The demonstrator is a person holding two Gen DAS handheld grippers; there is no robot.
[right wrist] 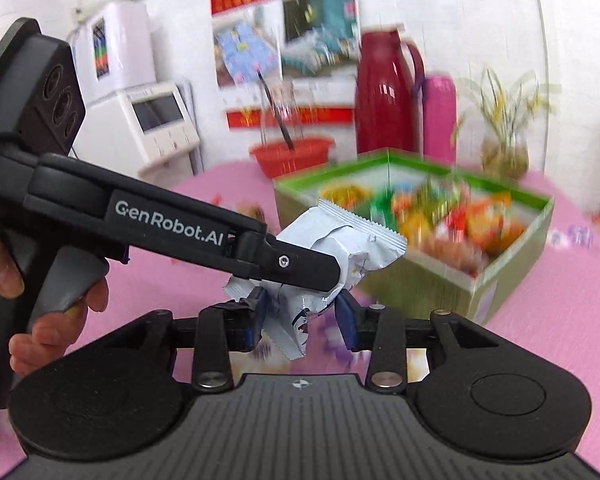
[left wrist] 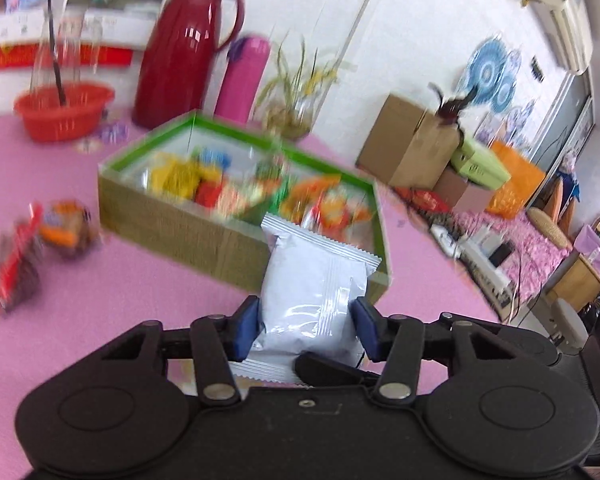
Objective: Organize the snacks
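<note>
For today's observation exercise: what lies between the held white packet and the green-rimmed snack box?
Only bare pink tablecloth separates the white snack packet from the green-rimmed snack box, seen in the right wrist view.

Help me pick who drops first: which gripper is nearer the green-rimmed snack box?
Left. The left gripper reaches ahead, its white packet just short of the green-rimmed box's near wall. The right gripper sits behind and below it, farther back, gripping a second packet.

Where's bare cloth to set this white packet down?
Free: the pink cloth between the green-rimmed box and the loose snacks at left, and the strip right of the box. Crowded: inside the box, and behind it by the red basket and flasks.
</note>
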